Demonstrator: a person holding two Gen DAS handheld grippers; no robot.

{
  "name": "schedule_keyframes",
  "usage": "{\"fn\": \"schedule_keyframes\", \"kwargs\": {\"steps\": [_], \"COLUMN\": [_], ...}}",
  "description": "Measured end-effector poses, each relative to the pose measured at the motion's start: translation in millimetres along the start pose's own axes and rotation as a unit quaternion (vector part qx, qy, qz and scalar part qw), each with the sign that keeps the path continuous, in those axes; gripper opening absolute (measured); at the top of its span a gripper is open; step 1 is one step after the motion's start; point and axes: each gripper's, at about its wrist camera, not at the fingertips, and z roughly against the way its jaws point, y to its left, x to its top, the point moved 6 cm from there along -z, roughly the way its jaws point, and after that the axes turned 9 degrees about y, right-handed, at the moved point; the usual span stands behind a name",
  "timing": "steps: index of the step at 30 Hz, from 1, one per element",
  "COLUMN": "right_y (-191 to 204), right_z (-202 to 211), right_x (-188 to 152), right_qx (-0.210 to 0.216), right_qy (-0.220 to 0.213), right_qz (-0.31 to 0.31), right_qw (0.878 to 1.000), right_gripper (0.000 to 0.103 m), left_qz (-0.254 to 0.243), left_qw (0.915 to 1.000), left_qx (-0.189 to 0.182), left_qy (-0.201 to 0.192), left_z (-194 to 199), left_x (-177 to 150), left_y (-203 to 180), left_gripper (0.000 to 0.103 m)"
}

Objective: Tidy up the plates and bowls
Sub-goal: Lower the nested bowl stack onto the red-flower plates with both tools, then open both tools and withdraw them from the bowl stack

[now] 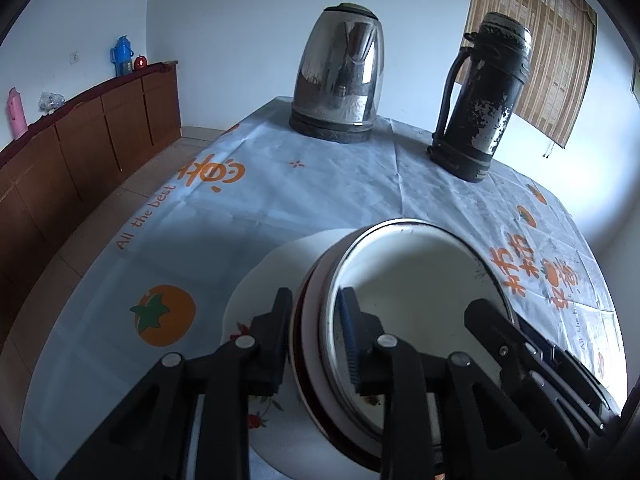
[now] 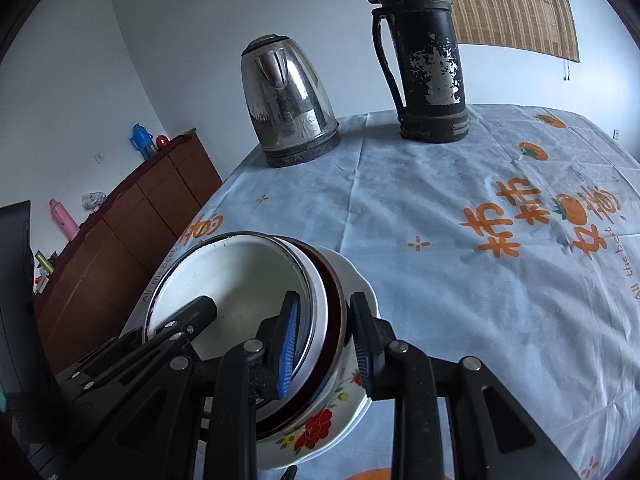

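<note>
A white enamel bowl (image 1: 412, 280) (image 2: 240, 276) with a metal rim is nested in a dark red bowl, and both sit on a white flowered plate (image 1: 256, 292) (image 2: 320, 428) on the table. My left gripper (image 1: 316, 296) straddles the stack's left rim, blue pad inside, other finger outside. A thin gap shows at the outer finger, so it looks open. My right gripper (image 2: 325, 296) straddles the opposite rim, shut on the bowls. Each gripper also shows in the other's view, the right gripper (image 1: 504, 320) and the left gripper (image 2: 172, 320).
A steel kettle (image 1: 340, 76) (image 2: 288, 100) and a worn black flask (image 1: 488, 96) (image 2: 424, 52) stand at the table's far side. The printed tablecloth (image 2: 460, 200) stretches to the right. A brown cabinet (image 1: 100, 140) runs along the wall left of the table's edge.
</note>
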Motion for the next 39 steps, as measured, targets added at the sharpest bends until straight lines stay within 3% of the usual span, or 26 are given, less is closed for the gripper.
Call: {"fn": "schedule_keyframes", "kwargs": {"steps": [4, 11, 15, 18, 20, 21, 22, 24, 32, 39], "right_y": [1, 3, -6, -10, -12, -13, -13, -14, -25, -28], "right_z": [-2, -8, -4, 10, 31, 39, 48, 60, 91, 128], "right_x": [-1, -4, -6, -6, -6, -7, -8, -10, -37, -68], "right_qx": [0.009, 0.017, 0.069, 0.078, 0.077, 0.072, 0.070, 0.062, 0.030, 0.005], "right_qy": [-0.010, -0.012, -0.021, -0.052, -0.099, -0.118, -0.135, -0.156, -0.181, -0.216], "right_qz": [0.007, 0.015, -0.023, -0.036, -0.037, -0.038, -0.036, -0.033, -0.035, -0.037], "right_qw": [1.000, 1.000, 0.997, 0.995, 0.991, 0.990, 0.988, 0.985, 0.982, 0.976], "right_gripper": [0.030, 0.033, 0.036, 0.050, 0.071, 0.073, 0.080, 0.086, 0.086, 0.087], "left_qz": [-0.006, -0.001, 0.000, -0.004, -0.007, -0.007, -0.005, -0.004, -0.028, -0.020], "left_qw": [0.9996, 0.9996, 0.9983, 0.9954, 0.9932, 0.9924, 0.9913, 0.9901, 0.9876, 0.9847], "left_qx": [0.023, 0.025, 0.039, 0.053, 0.060, 0.062, 0.063, 0.058, 0.058, 0.042], "left_qy": [-0.012, -0.015, -0.043, -0.080, -0.100, -0.107, -0.116, -0.127, -0.143, -0.168], "left_z": [3, 6, 18, 33, 42, 45, 49, 55, 73, 97], "left_x": [1, 2, 5, 6, 4, 4, 3, 2, -34, -62], "left_y": [1, 3, 7, 9, 11, 11, 12, 12, 12, 17], "left_gripper": [0.033, 0.039, 0.062, 0.077, 0.089, 0.099, 0.102, 0.102, 0.102, 0.102]}}
